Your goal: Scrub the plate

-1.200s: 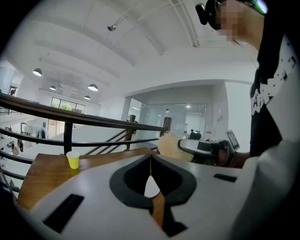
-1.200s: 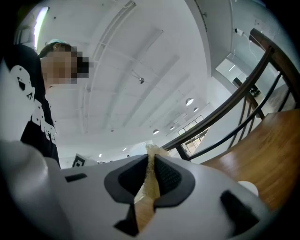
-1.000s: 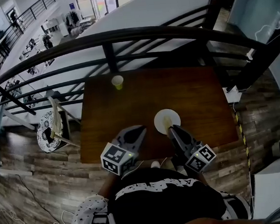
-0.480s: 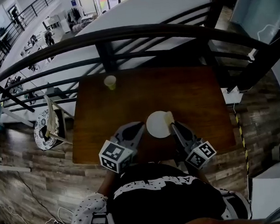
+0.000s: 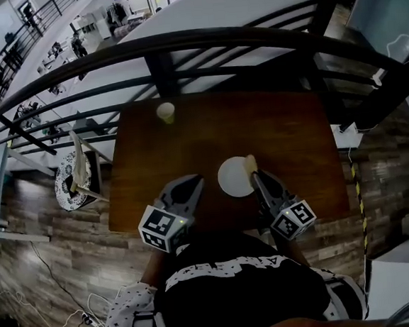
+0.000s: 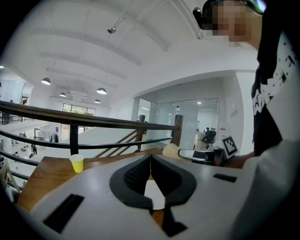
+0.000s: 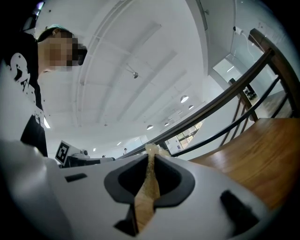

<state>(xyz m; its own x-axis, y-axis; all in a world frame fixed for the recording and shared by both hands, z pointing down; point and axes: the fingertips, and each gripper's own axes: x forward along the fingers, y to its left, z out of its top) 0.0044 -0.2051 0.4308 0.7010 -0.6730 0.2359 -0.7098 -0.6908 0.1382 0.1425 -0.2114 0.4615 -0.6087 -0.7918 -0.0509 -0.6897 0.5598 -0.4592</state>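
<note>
On the dark brown rectangular wooden table (image 5: pixel 280 131), a round white plate (image 5: pixel 234 178) lies near the person's edge, right of centre. The tan, flattened scrubbing sponge (image 5: pixel 251 164) sits at the plate's right rim, and the right gripper (image 5: pixel 257 181) has it pinched: in the right gripper view its 2 jaws are clamped on the sponge (image 7: pixel 147 187), whose frayed tip sticks out past the right gripper (image 7: pixel 151 157). The left gripper (image 5: pixel 192 185) is over bare wood just left of the plate, apart from it; in the left gripper view its 2 jaws meet at the tips with nothing caught between them (image 6: pixel 150 159).

A small yellow paper cup (image 5: pixel 165 112) stands upright near the table's far edge, toward the left corner, well apart from the plate.

Beyond the far edge runs a black metal railing (image 5: pixel 180 47) with several horizontal bars. Past it opens a lower level of a bright white hall, with desks and distant people (image 5: pixel 52 51). Grey-brown wood-plank flooring (image 5: pixel 39 230) surrounds the table.
</note>
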